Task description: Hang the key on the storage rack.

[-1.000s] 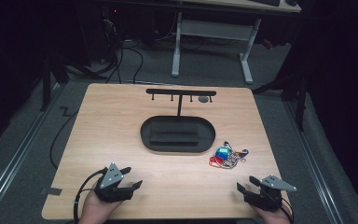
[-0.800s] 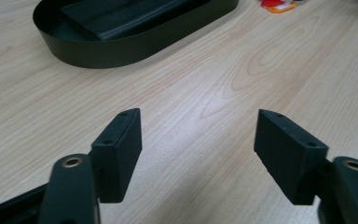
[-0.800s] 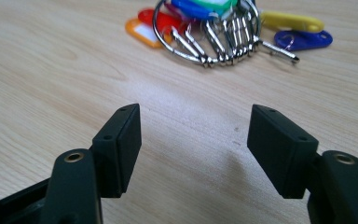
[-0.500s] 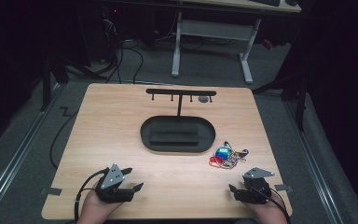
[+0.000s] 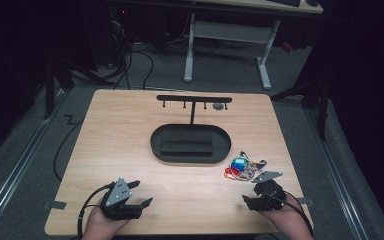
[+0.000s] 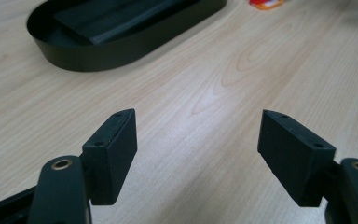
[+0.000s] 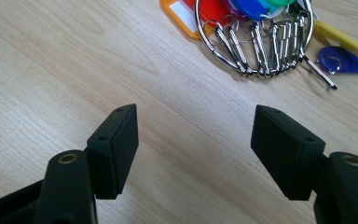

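Two jaws spread wide on my right hand-held gripper (image 7: 193, 149), just short of the key bunch (image 7: 256, 37); I could shove the loose ring away across the worktop (image 7: 74, 56).

Table (image 5: 130, 150): pale wood grain. Tray (image 5: 190, 143) and rack (image 5: 194, 99): black. Grippers (image 5: 135, 195) (image 5: 250, 192): black, grey top plates. Key bunch (image 7: 261, 37): silver ring and clips; orange, red, blue, green, yellow tags.
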Demonstrator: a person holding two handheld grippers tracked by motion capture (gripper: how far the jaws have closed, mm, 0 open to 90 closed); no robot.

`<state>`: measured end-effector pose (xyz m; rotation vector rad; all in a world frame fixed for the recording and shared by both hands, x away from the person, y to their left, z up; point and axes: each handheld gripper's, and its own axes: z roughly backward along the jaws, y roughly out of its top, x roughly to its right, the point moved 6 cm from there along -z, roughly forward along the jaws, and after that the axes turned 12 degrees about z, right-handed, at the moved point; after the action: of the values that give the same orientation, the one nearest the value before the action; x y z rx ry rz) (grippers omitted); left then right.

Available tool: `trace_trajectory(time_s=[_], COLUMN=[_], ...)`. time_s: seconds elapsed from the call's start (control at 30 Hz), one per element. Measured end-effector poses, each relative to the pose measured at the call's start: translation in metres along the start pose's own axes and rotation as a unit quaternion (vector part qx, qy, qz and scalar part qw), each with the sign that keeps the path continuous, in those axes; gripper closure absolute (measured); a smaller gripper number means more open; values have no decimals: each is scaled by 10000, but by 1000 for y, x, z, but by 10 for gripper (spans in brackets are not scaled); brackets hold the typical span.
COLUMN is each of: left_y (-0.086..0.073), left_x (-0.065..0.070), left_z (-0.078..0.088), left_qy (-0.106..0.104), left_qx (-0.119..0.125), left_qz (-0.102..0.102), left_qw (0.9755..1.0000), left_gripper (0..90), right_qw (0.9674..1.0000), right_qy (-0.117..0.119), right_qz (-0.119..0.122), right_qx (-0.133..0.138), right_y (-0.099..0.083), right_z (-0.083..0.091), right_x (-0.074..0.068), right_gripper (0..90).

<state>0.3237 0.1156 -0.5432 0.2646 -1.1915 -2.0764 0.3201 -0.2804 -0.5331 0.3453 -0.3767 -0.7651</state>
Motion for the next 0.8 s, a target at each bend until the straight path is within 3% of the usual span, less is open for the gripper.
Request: trace_trajectory(time_s=[0.43, 0.5, 0.8], left_y=[-8, -10, -12], left_x=[-3, -5, -7], left_z=[7, 9, 10], left_qy=[68, 105, 90], left_qx=[-34, -85, -103], left_qz=[26, 51, 86], left_qw=[10000, 9999, 9999], left_gripper=[282, 282, 285], right_qw=[9962, 9954, 9918], right_qy=[412, 457, 645], right_qz=[565, 615, 649], right_qx=[-514, -577, -889], right_y=[42, 53, 73], right_z=[-13, -20, -39], right_x=[6, 7, 16], right_gripper=[416, 440, 563])
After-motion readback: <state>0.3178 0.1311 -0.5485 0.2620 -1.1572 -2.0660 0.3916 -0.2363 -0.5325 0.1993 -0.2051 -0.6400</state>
